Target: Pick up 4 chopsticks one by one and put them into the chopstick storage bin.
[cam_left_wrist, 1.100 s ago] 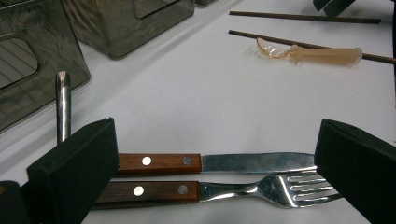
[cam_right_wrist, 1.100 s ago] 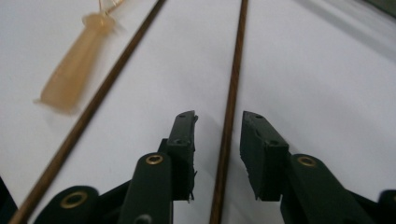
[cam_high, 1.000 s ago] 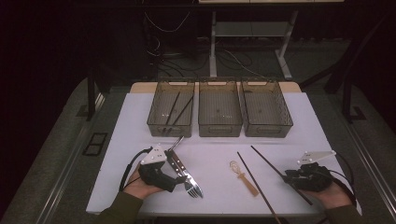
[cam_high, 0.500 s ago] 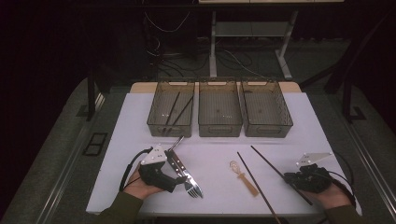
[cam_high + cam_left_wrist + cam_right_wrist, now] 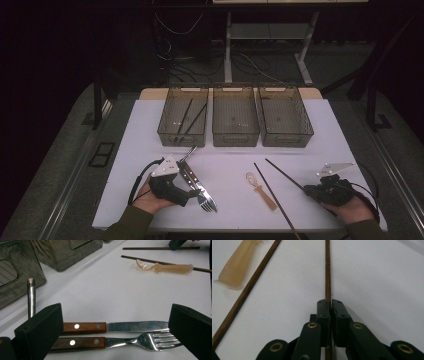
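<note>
My left gripper (image 5: 189, 186) stands open over a wooden-handled knife (image 5: 112, 326) and fork (image 5: 125, 342), which lie side by side on the white table between its wide jaws (image 5: 116, 312). The pads do not touch them. My right gripper (image 5: 306, 190) lies low at the table's front right. Its jaws have just been closing and are now shut (image 5: 329, 301) on the near end of a dark wooden chopstick (image 5: 327, 270). A second chopstick (image 5: 249, 290) lies loose to its left, beside a translucent plastic spoon (image 5: 260, 190).
Three smoky plastic bins stand in a row at the back: the left bin (image 5: 165, 125) holds two chopsticks, and beside it are the middle bin (image 5: 236, 137) and the right bin (image 5: 287, 140). A silver metal handle (image 5: 31, 297) lies just beyond my left gripper.
The right gripper's jaws have drawn together on the chopstick's end. Both hands stay where they were, and the cutlery has not moved.
</note>
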Action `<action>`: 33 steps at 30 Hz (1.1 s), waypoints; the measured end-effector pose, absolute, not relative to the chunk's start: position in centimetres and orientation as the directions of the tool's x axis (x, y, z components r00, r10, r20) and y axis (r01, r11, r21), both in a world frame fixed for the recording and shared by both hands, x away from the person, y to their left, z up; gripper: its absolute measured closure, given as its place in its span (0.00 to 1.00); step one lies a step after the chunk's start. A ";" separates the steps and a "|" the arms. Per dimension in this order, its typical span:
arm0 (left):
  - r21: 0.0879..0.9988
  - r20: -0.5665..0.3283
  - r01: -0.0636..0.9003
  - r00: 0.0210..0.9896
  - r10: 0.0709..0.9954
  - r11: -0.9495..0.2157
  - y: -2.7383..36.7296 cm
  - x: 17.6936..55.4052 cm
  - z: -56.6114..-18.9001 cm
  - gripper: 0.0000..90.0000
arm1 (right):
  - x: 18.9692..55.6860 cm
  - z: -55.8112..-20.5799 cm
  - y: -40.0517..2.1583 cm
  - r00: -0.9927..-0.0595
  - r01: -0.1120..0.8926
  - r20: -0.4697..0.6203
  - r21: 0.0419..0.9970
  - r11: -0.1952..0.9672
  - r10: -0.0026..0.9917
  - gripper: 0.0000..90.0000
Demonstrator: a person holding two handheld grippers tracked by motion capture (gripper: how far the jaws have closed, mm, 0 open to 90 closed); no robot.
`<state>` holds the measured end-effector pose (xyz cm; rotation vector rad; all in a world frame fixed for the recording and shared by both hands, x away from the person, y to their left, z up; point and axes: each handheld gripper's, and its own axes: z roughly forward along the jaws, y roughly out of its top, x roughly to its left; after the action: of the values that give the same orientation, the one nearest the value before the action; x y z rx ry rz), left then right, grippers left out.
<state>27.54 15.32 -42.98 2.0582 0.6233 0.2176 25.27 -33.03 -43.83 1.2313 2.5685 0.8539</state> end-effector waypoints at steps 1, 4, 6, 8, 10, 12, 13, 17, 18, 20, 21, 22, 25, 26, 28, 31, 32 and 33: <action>0.836 -0.091 0.344 0.855 0.511 -0.427 15.3 27.5 -43.0 0.00 | 25.3 -43.9 -33.1 -0.645 0.663 0.097 0.564 0.492 0.758 0.95; 0.837 -0.092 0.343 0.856 0.509 -0.425 15.3 27.6 -43.0 0.00 | 25.3 -43.8 -33.1 -0.643 0.666 0.106 0.566 0.486 0.759 0.95; 0.840 -0.094 0.343 0.856 0.508 -0.422 15.4 27.6 -43.0 0.00 | 25.4 -43.7 -33.2 -0.648 0.660 0.107 0.573 0.486 0.754 0.95; 0.842 -0.093 0.339 0.857 0.507 -0.419 15.4 27.6 -43.0 0.00 | 25.5 -43.6 -33.2 -0.655 0.651 0.108 0.584 0.485 0.748 0.95; 0.842 -0.094 0.340 0.857 0.507 -0.419 15.4 27.6 -43.0 0.00 | 25.5 -43.3 -33.1 -0.657 0.645 0.109 0.593 0.482 0.746 0.95; 0.840 -0.091 0.338 0.858 0.505 -0.423 15.4 27.6 -43.0 0.00 | 25.6 -43.1 -33.0 -0.661 0.638 0.108 0.602 0.481 0.742 0.95; 0.840 -0.091 0.338 0.859 0.504 -0.424 15.4 27.6 -43.1 0.00 | 25.7 -43.1 -33.0 -0.664 0.636 0.107 0.601 0.484 0.740 0.95; 0.840 -0.086 0.334 0.861 0.502 -0.428 15.4 27.6 -43.1 0.00 | 26.0 -42.7 -32.9 -0.666 0.630 0.116 0.615 0.474 0.737 0.95; 0.839 -0.085 0.332 0.862 0.500 -0.430 15.4 27.6 -43.1 0.00 | 26.1 -42.6 -32.9 -0.664 0.633 0.123 0.618 0.467 0.737 0.95; 0.839 -0.083 0.330 0.863 0.499 -0.432 15.4 27.6 -43.1 0.00 | 26.3 -42.5 -32.9 -0.666 0.627 0.125 0.627 0.462 0.735 0.95; 0.839 -0.081 0.328 0.864 0.496 -0.435 15.4 27.6 -43.1 0.00 | 26.5 -42.4 -32.9 -0.667 0.628 0.131 0.629 0.459 0.734 0.95; 0.840 -0.084 0.329 0.864 0.497 -0.431 15.3 27.6 -43.1 0.00 | 26.7 -42.4 -32.8 -0.674 0.617 0.127 0.638 0.460 0.727 0.95; 0.840 -0.086 0.330 0.864 0.495 -0.430 15.3 27.6 -43.2 0.00 | 27.0 -41.9 -32.5 -0.680 0.609 0.136 0.650 0.453 0.720 0.95; 0.839 -0.086 0.330 0.865 0.495 -0.432 15.3 27.7 -43.2 0.00 | 27.1 -41.8 -32.4 -0.682 0.607 0.139 0.656 0.449 0.718 0.95; 0.839 -0.083 0.326 0.868 0.490 -0.435 15.4 27.7 -43.2 0.00 | 27.3 -41.6 -32.1 -0.688 0.598 0.139 0.665 0.448 0.712 0.95; 0.844 -0.092 0.329 0.867 0.490 -0.423 15.4 27.7 -43.2 0.00 | 27.7 -41.5 -31.5 -0.698 0.590 0.144 0.670 0.450 0.702 0.95; 0.845 -0.098 0.333 0.865 0.492 -0.418 15.4 27.7 -43.2 0.00 | 27.8 -41.4 -31.3 -0.701 0.588 0.142 0.670 0.454 0.699 0.95; 0.844 -0.096 0.333 0.865 0.492 -0.421 15.4 27.7 -43.2 0.00 | 27.9 -41.3 -31.1 -0.706 0.582 0.139 0.672 0.458 0.694 0.95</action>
<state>27.72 15.42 -43.18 2.0473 0.6000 0.2033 27.90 -31.08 -41.33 1.1241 2.5467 1.0805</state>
